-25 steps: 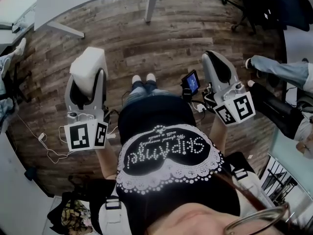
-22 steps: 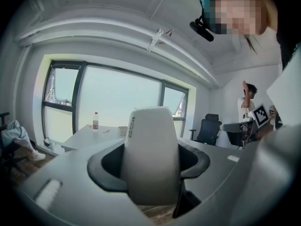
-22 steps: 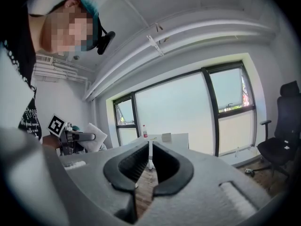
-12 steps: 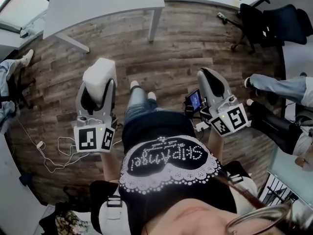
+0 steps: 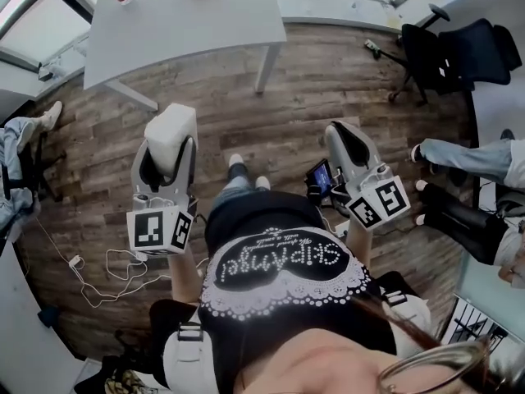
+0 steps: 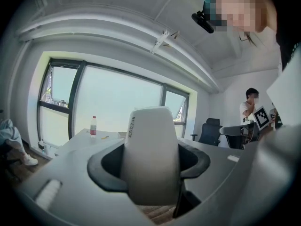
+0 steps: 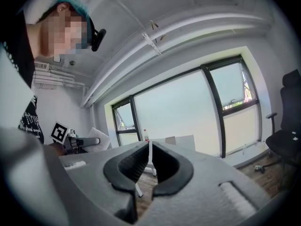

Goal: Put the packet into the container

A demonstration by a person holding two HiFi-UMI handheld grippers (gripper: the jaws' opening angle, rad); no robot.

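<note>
Left gripper [image 5: 167, 151] clamps the packet [image 6: 151, 149] lengthwise, end pointing forward; right gripper [image 7: 149, 149] closed, empty.

place: office | white desk [image 5: 189, 23] | black swivel chair [image 5: 459, 52] | wide windows [image 6: 117, 107] | wood-plank floor [image 5: 328, 80]

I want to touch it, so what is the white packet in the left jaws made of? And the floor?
The packet looks like smooth, matte white plastic film or coated paper: it bulges softly and bears small print. The floor looks like wood planks or laminate, showing grain and seams.
</note>
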